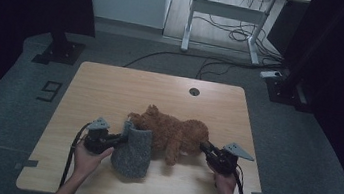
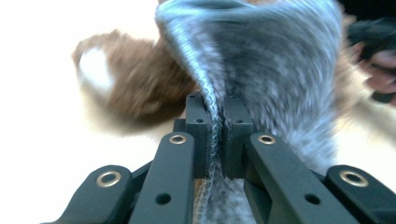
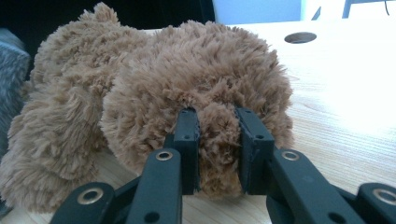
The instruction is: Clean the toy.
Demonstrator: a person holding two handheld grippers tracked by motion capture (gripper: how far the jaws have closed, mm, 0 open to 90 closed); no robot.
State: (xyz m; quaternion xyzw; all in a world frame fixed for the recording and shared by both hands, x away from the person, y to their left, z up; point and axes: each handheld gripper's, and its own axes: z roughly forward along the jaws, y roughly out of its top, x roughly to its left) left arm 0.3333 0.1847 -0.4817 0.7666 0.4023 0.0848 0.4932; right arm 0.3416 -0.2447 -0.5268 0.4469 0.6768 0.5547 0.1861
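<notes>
A brown plush bear (image 1: 171,131) lies on its side in the middle of the wooden table (image 1: 110,89). A grey knitted garment (image 1: 133,151) hangs by the bear's head end, its opening facing the toy. My left gripper (image 1: 121,139) is shut on the knit's edge; in the left gripper view the grey fabric (image 2: 261,70) is pinched between the jaws of the left gripper (image 2: 215,105), with the bear's (image 2: 135,79) fur behind. My right gripper (image 1: 205,146) is shut on a tuft of the bear (image 3: 187,70) at its other end, fur bulging between the jaws of the right gripper (image 3: 217,114).
A round cable hole (image 1: 194,91) sits near the table's far edge. Beyond the table are a white desk frame (image 1: 231,14) with cables on the floor and black stands (image 1: 60,47) at both sides.
</notes>
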